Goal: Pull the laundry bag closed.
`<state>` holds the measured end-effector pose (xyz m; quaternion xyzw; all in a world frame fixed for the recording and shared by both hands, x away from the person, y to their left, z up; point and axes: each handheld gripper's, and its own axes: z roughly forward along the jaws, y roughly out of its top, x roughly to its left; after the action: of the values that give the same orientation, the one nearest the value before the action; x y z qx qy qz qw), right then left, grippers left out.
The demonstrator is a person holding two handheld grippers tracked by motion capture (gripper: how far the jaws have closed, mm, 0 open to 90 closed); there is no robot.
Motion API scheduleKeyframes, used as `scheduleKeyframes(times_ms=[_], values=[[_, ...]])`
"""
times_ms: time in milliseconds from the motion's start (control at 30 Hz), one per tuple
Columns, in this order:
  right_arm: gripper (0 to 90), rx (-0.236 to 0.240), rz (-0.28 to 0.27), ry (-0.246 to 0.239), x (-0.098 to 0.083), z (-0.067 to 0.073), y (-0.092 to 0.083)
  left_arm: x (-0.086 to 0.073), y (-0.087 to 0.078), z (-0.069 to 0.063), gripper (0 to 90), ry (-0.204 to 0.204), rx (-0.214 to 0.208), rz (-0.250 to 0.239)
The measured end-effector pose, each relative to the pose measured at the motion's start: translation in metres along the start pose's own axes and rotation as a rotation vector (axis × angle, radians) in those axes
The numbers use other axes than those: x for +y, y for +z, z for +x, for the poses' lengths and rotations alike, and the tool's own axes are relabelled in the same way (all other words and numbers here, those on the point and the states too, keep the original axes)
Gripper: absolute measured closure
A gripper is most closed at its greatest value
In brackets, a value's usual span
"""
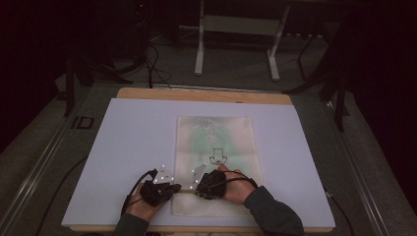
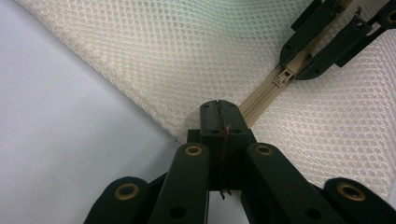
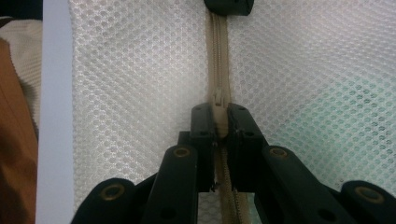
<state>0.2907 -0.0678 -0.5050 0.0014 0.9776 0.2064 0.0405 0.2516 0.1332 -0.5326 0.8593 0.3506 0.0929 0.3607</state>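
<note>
A cream mesh bag [image 1: 216, 142] lies flat on the white board [image 1: 123, 147], with its beige zipper [image 3: 218, 56] running across its near end. My left gripper [image 1: 177, 189] is shut on the bag's left edge [image 2: 187, 126], right where the zipper ends. In the left gripper view, my left gripper [image 2: 219, 109] has its jaws pressed together on the fabric. My right gripper [image 1: 196, 188] faces it from the right, a short way along the zipper. In its own view, my right gripper [image 3: 219, 116] is shut on the zipper pull [image 3: 218, 100]. The zipper pull [image 2: 285, 77] also shows between the right jaws.
The board rests on a wooden table [image 1: 196, 93] whose rim shows at the far side. Something green and a black arrow mark [image 1: 218, 157] show through the mesh. A white stand [image 1: 236, 44] and cables sit on the dark floor beyond.
</note>
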Motion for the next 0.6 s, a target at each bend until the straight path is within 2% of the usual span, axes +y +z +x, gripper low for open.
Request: scheduleKeyframes(times_ms=[600], values=[[82.4,-0.001,0.050,-0.024,-0.0021,-0.0004,-0.0043,0.0001,-0.0001,-0.0003,89.3,0.003,0.001,0.002]])
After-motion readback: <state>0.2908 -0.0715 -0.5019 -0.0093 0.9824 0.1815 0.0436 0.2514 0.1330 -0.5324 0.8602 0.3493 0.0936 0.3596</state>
